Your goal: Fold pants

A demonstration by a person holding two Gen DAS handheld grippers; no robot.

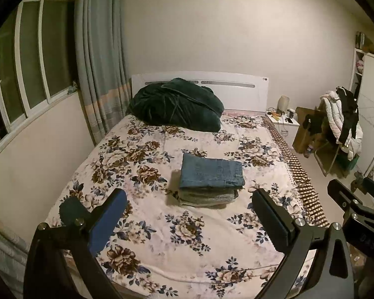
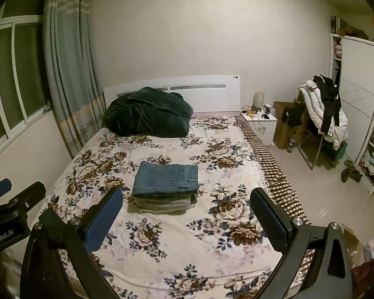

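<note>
Right now the blue pants (image 1: pixel 212 173) sit folded on top of a small stack of folded clothes (image 1: pixel 208 195) mid-bed (image 1: pixel 147 239), while the left claw (image 1: pixel 189 220) and right claw (image 2: pixel 187 218) both hang above the near floral bedspread, spread wide and holding nothing.

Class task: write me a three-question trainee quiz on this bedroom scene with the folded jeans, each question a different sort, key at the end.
1. True or false: the folded jeans lie on top of a stack of other folded clothes.
2. Multiple choice: the left gripper and right gripper are A) both open, holding nothing; B) both shut on denim; C) one open, one shut.
3. Fill in: the dark green blanket is heaped at the ____ end of the bed.

Key: 1 true; 2 A; 3 headboard.
</note>
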